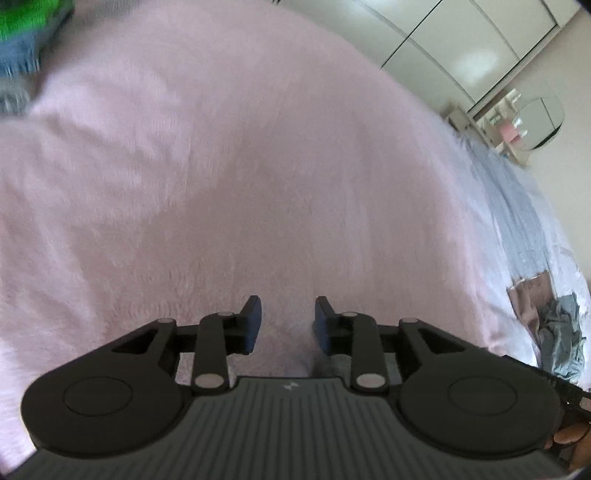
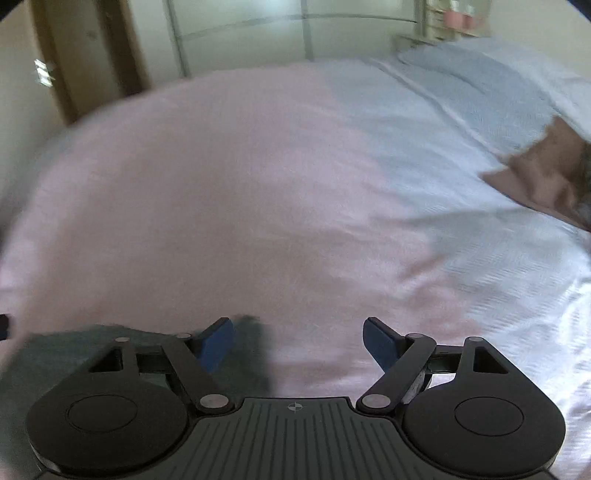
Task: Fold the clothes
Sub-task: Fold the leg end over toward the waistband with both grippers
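**Two claws over a pink blanket, no garment in either**

My left claw (image 1: 287, 325) hangs low over the pink blanket (image 1: 229, 177) that covers the bed, its blue pads (image 1: 253, 325) parted by a narrow gap with only pink pile between them. Its camera alone catches the clothes: a crumpled grey-blue garment (image 1: 561, 343) lying against a mauve one (image 1: 530, 299) at the blanket's far right edge, well apart from the claw, and a blurred green-and-blue heap (image 1: 26, 33) beyond the blanket's upper left corner. A fingertip of my hand (image 1: 569, 435) shows at the lower right of that view.

My right claw (image 2: 298, 345) stands wide open above the same blanket (image 2: 192, 206), gripping nothing. Only its view shows a dark teal cloth (image 2: 74, 347) lying on the blanket just under the left pad (image 2: 216, 345), the pale blue sheet (image 2: 424, 147) right of the blanket, and a brown cloth (image 2: 543, 173) on that sheet. Both views are motion-blurred.
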Demonstrator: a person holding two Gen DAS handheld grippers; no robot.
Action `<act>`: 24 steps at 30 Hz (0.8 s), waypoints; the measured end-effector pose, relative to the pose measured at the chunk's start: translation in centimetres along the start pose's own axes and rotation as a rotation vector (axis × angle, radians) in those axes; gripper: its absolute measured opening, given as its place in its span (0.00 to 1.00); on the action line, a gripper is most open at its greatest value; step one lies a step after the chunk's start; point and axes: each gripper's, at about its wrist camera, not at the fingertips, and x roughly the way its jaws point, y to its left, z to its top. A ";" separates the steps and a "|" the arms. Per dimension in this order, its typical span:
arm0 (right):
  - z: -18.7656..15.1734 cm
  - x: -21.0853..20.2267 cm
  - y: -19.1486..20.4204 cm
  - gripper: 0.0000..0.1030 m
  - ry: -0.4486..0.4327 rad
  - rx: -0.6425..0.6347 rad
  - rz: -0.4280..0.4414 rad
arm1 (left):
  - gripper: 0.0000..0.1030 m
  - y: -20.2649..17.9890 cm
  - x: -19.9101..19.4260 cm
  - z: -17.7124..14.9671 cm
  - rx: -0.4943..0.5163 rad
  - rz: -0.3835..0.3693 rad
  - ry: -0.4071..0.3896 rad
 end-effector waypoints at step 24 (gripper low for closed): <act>-1.5 -0.9 5.4 0.42 0.017 -0.101 0.026 | 0.08 -3.2 -1.9 -4.8 0.265 0.070 -0.016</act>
